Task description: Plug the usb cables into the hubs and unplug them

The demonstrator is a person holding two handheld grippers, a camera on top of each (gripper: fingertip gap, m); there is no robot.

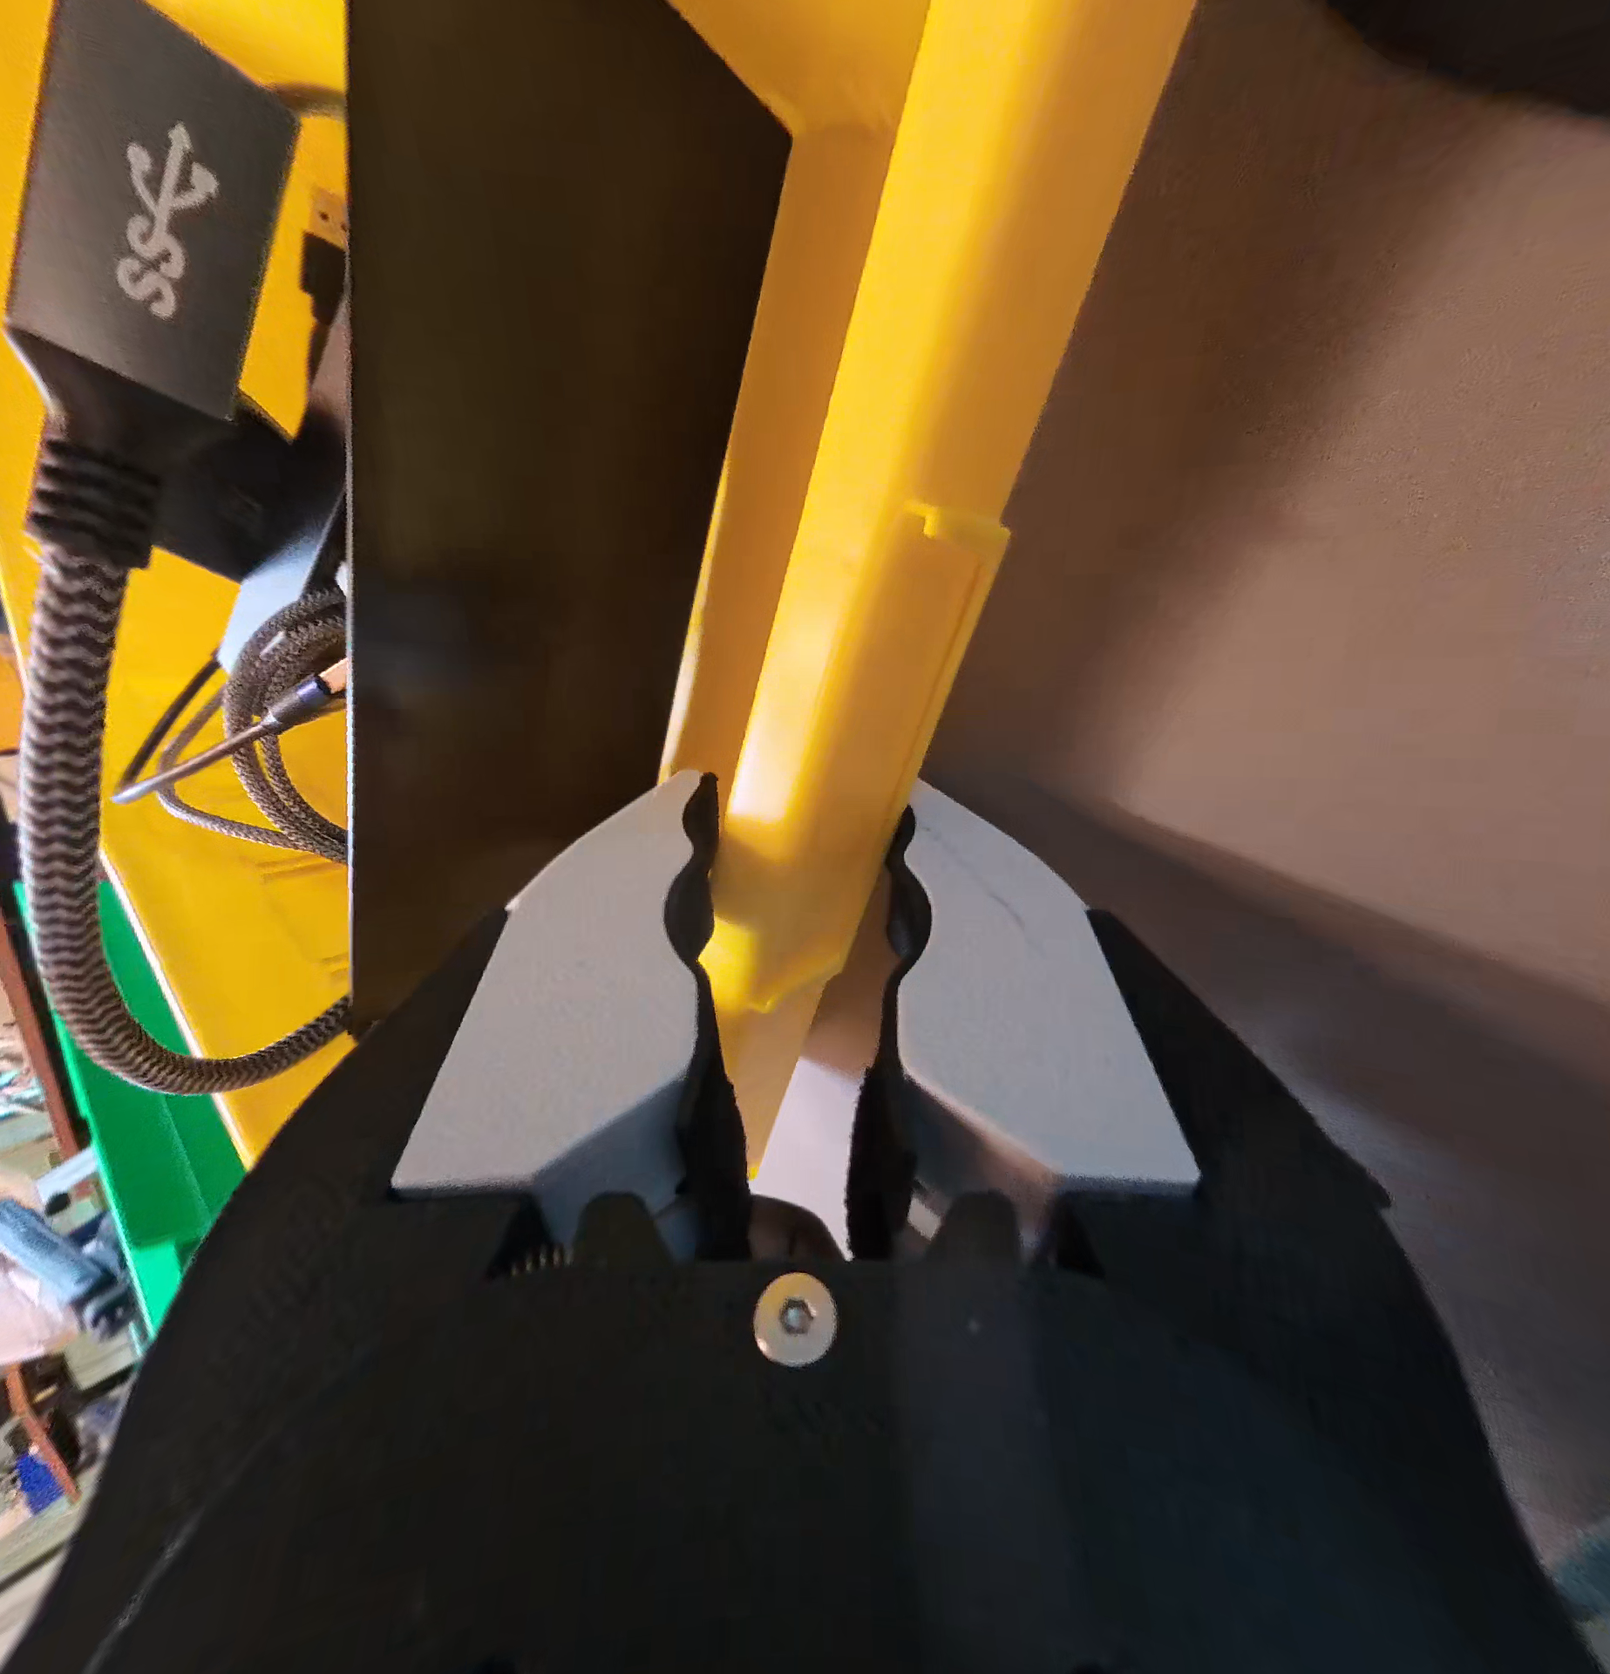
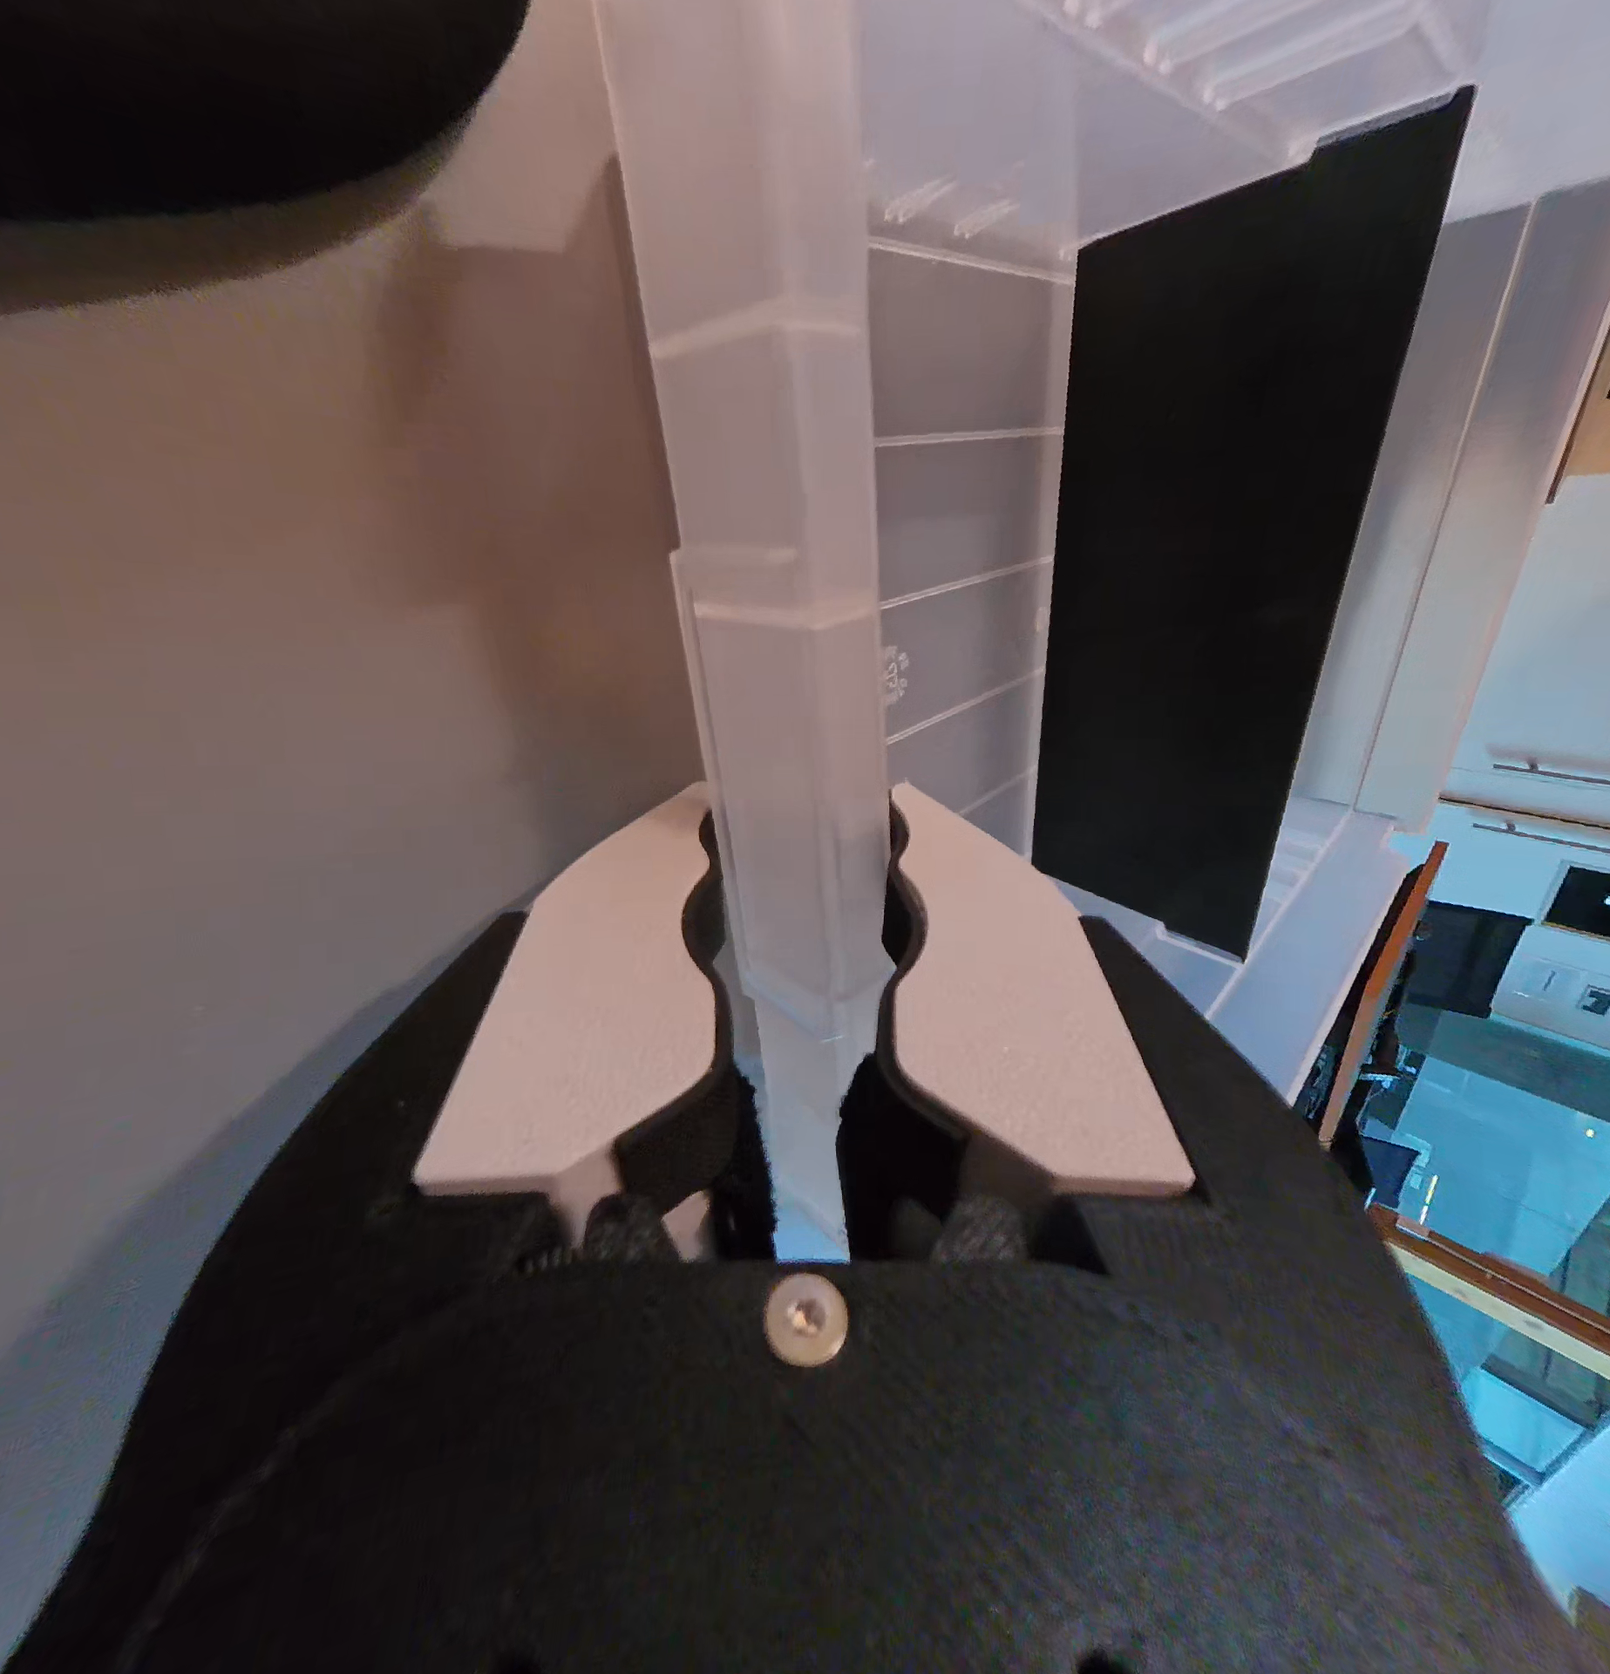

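Note:
In the left wrist view my left gripper (image 1: 805,806) is shut on the rim of a yellow plastic bin (image 1: 955,362). A black USB plug (image 1: 149,235) on a thick braided cable (image 1: 58,815) hangs close to the camera at the upper left, over the bin's inside. Thinner braided cables with small connectors (image 1: 276,725) lie behind it. In the right wrist view my right gripper (image 2: 801,806) is shut on the rim of a clear plastic box (image 2: 756,453). No hub shows clearly in either view.
A black flat panel (image 1: 547,453) stands inside the yellow bin, and another black panel (image 2: 1236,543) is in the clear box. A green plastic part (image 1: 140,1087) is at the lower left. A beige surface (image 2: 285,634) lies beside the clear box.

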